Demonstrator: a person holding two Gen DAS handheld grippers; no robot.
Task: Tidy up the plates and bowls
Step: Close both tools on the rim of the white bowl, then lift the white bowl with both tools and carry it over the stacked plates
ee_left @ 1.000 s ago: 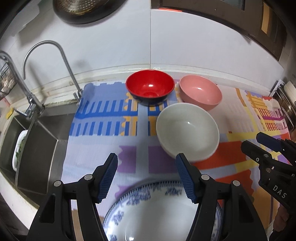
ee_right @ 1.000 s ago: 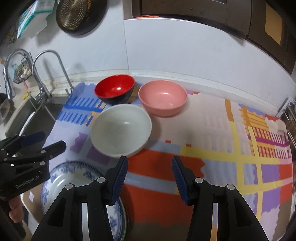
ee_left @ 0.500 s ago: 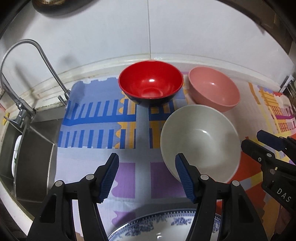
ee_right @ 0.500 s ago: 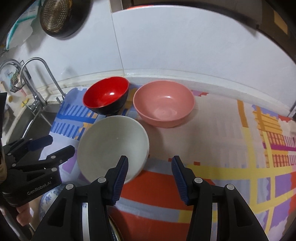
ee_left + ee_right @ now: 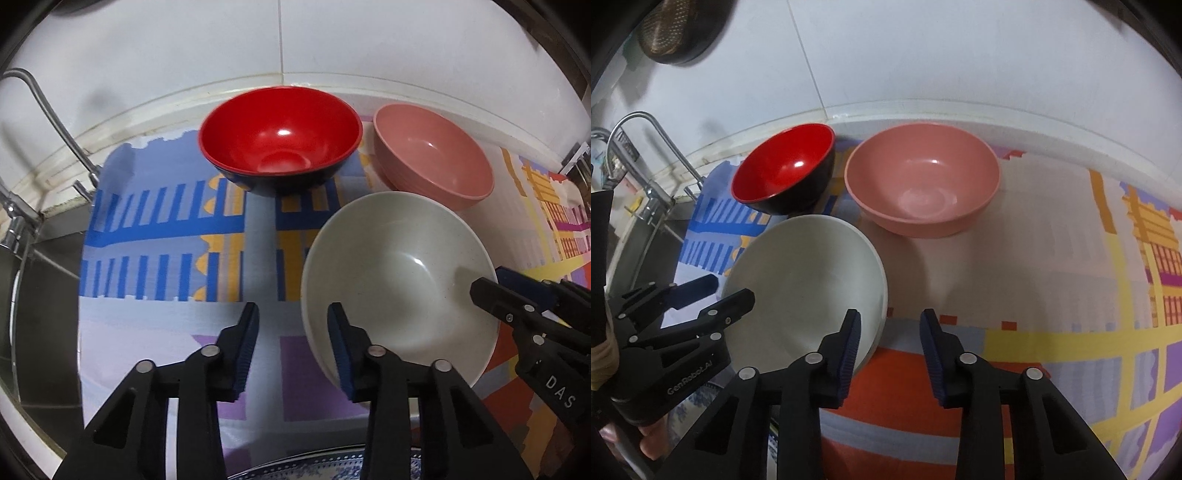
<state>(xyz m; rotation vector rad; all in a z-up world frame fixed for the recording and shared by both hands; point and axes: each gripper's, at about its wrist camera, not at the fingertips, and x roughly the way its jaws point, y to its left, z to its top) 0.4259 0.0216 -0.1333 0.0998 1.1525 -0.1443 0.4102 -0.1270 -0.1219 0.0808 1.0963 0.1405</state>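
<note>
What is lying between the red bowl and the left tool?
Only patterned mat lies there: in the left wrist view, nothing stands between the red bowl and the left tool. The white bowl sits beside that stretch, to its right.

left gripper [image 5: 291, 349]: black, blue ribbed pads, silver screws | right gripper [image 5: 889, 349]: same, "DAS" lettering

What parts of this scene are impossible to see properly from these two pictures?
- Blue-patterned plate: left wrist view, cut off by the bottom edge and hidden behind the left gripper.
- White bowl: right wrist view, near rim covered by both grippers.
- Sink: left wrist view, cut off at the left edge.
- Faucet: blurred.
</note>
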